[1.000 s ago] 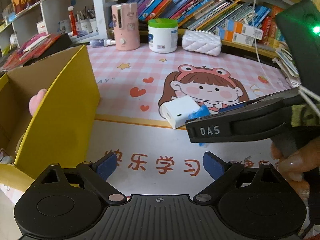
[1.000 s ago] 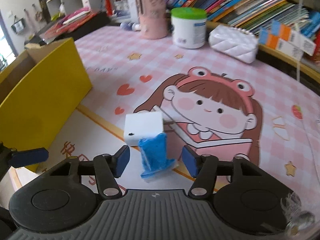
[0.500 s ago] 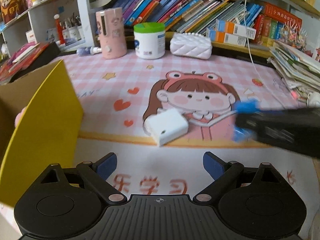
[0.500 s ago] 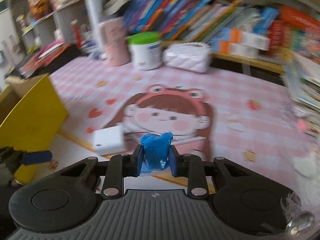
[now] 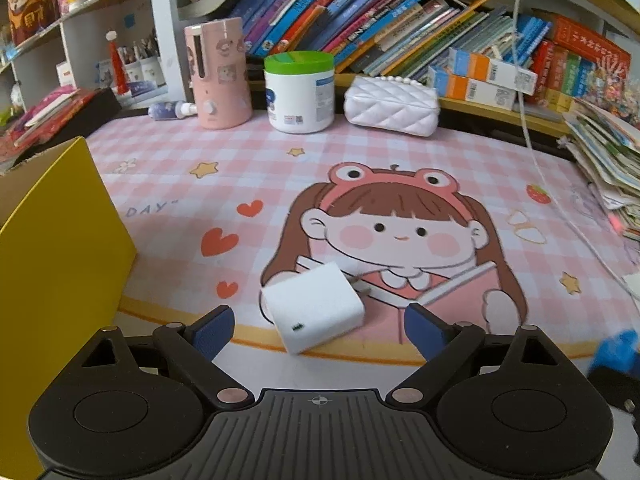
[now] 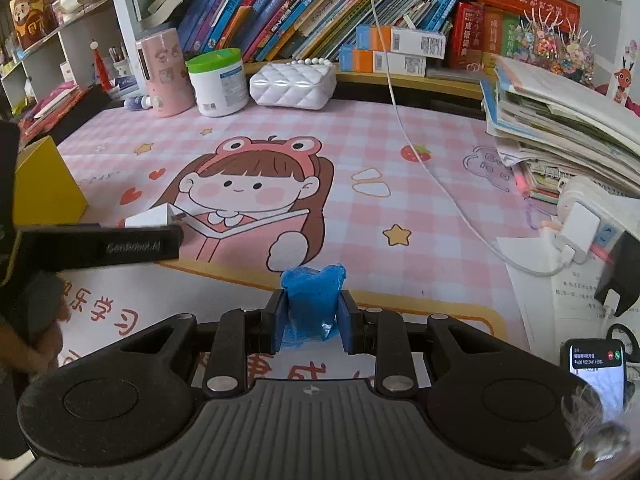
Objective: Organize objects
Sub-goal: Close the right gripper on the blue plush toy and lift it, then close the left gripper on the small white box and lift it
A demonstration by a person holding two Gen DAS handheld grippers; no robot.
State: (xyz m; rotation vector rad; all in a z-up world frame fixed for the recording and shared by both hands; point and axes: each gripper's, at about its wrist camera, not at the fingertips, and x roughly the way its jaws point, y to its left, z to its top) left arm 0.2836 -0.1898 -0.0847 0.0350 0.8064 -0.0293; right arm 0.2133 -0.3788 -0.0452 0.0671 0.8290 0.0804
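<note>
Fingers of right gripper [image 6: 311, 320] clamp a crumpled blue plastic wrapper [image 6: 313, 300]; left gripper [image 5: 318, 326] fingers apart, small white plastic charger cube [image 5: 314, 307] between tips, probably untouched. Centre, lower, then squeeze its flat sides.

I see a crumpled blue wrapper [image 6: 313, 304] standing upright, pinched between my right fingers [image 6: 280, 322] above the counter. A white charger block [image 5: 314, 312] lies tilted on the pink mat, prongs pointing away, near the yellow box [image 5: 60, 248].
</note>
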